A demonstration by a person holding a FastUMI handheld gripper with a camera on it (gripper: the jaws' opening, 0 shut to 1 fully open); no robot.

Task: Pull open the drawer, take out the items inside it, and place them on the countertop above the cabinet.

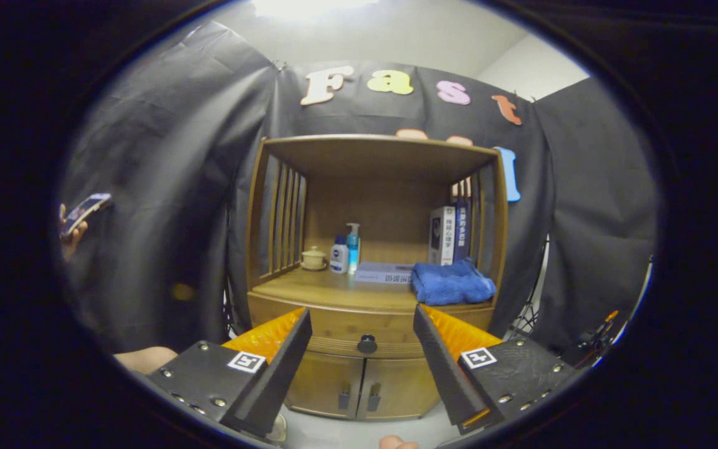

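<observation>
The tongs (362, 349) are hanging spread wide, holding nothing, their two fingers (272, 355) framing the cabinet front from a little way off. Between the fingers and beyond them, the drawer (334, 321) is sitting fully closed in the wooden cabinet (374, 249), a single round dark knob (367, 343) standing out at the middle of its front. Nothing of the drawer's contents is showing yet, so how those items will handle cannot be told.

The knob is looking like the only sensible place to take hold: small, hard and rounded, it is likely to be slick, so the fingers would probably need to close squarely on both sides of it and pull straight back. The drawer itself is appearing stiff and solid, wood on wood, and it may be resisting a little at first. Below it, two small cabinet doors (359, 386) are standing shut.

Just above the drawer, the bench (309, 290) is carrying a folded blue towel (451, 282) near its front right, a flat book (384, 273) lying beside the towel, two bottles (345, 252) and a small lidded cup (314, 258) further back, and upright books (449, 236) against the right side. Bare wood is lying open at the front left, seemingly the easiest landing spot. Off to the side, a person's hand (72, 232) is holding a phone (85, 211).
</observation>
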